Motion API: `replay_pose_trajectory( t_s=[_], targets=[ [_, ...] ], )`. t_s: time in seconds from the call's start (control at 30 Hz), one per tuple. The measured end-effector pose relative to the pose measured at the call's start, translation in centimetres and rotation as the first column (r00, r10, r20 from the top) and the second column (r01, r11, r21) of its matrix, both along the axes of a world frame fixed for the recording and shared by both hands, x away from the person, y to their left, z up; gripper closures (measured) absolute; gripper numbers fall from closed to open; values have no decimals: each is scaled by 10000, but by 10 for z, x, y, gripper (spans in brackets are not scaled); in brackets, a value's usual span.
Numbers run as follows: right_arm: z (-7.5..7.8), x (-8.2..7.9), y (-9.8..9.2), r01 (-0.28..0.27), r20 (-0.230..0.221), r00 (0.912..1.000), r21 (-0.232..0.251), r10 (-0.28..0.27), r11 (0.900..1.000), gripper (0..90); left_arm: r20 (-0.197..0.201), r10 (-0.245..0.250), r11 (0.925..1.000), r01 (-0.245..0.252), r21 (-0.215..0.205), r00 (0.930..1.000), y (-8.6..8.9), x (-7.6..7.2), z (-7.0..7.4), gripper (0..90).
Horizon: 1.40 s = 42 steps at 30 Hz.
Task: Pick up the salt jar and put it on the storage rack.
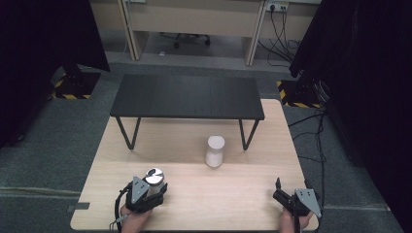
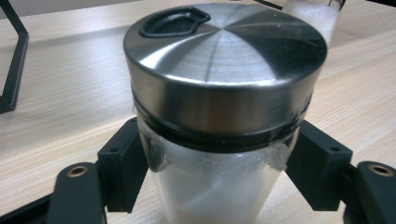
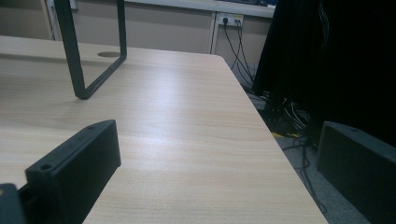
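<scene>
I am gripping the steel-lidded jar (image 2: 219, 116) with my left tool (image 1: 142, 195); its jaws are pressing on the frosted body just under the lid. The jar is standing upright on the desk (image 1: 228, 194), near the front edge, well apart from the white cylinder (image 1: 214, 151) that I am using as my landmark, nearer me and to its left. My right tool (image 1: 283, 193) is resting nearer me and to the cylinder's right, jaws spread wide, holding nothing.
</scene>
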State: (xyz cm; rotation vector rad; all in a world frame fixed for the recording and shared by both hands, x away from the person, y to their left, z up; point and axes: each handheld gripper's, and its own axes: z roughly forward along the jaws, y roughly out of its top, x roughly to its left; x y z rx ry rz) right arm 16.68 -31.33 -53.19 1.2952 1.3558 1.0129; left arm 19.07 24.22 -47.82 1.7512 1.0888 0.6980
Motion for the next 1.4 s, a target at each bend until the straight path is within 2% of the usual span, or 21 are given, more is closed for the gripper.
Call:
replay_pose_trajectory(
  t_s=[0.47,0.93,1.1,1.4],
  targets=[
    [1,1,0,-11,-49,10000,-48,11,10000,2,26,106,9999,-106,-32,9999,-1,-2,-1,311],
    [1,1,1,-9,-86,10000,-100,8,9999,2,-181,115,9999,-114,26,9998,-3,-3,5,312],
    [1,1,1,-11,-96,10000,-99,10,10000,2,-461,216,9996,-224,-176,9987,-3,0,12,313],
    [1,1,0,-24,-81,10000,-68,23,10000,2,-562,301,9989,-320,-340,9980,-4,4,33,313]
  ],
)
